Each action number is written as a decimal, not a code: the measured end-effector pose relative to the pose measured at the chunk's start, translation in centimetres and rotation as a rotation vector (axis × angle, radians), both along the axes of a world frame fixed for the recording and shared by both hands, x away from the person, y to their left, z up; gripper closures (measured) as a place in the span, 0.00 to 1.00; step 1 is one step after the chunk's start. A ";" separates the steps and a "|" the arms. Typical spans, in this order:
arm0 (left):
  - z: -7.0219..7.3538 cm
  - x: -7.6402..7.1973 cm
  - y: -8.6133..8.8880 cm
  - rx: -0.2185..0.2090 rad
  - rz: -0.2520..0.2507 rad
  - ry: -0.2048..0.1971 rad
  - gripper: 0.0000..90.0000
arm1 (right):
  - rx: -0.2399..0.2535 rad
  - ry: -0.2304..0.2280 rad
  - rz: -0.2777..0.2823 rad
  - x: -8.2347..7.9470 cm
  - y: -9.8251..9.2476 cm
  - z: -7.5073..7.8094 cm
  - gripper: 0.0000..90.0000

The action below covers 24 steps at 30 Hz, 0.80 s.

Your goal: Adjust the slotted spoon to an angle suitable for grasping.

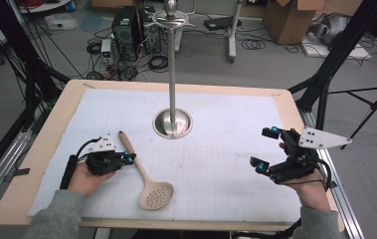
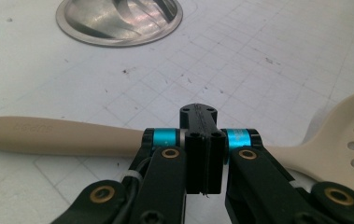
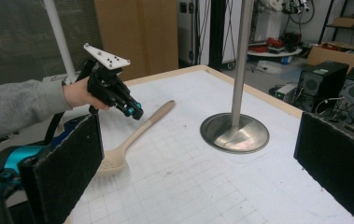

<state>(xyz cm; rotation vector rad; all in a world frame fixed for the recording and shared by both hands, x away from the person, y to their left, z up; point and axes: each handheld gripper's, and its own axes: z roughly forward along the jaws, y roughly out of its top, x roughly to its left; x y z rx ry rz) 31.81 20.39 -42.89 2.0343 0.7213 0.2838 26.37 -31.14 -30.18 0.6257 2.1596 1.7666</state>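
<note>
The slotted spoon [image 1: 146, 172] lies flat on the desk [image 1: 226, 164], at seven o'clock from the stand base [image 1: 173, 123]. It appears light, stiff, smooth: grip mid-handle. Left gripper [image 1: 126, 159] jaws pressed together beside the handle; right gripper [image 1: 267, 147] jaws spread.

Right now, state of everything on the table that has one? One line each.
Left gripper: fingers shut, empty, just above the spoon's handle.
Right gripper: fingers wide open, empty, off to the table's right side.
Slotted spoon: flat on the mat, not held.
Metal stand: upright on its round base, nothing hung on it.
</note>
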 end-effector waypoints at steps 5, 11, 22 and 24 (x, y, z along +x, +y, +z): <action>-0.6 0.0 0.1 0.020 0.005 0.016 1.00 | -0.006 -0.001 0.020 0.0 0.2 -0.1 0.00; -1.4 0.1 -0.2 0.054 0.015 0.029 1.00 | -0.014 -0.019 0.027 -0.1 0.4 0.0 0.00; -1.9 0.5 -1.0 0.029 0.017 -0.011 1.00 | -0.007 -0.018 0.011 -0.2 0.2 -0.1 0.00; -1.9 0.7 -1.4 0.031 0.018 -0.011 1.00 | -0.009 -0.017 0.008 -0.3 0.1 0.0 0.00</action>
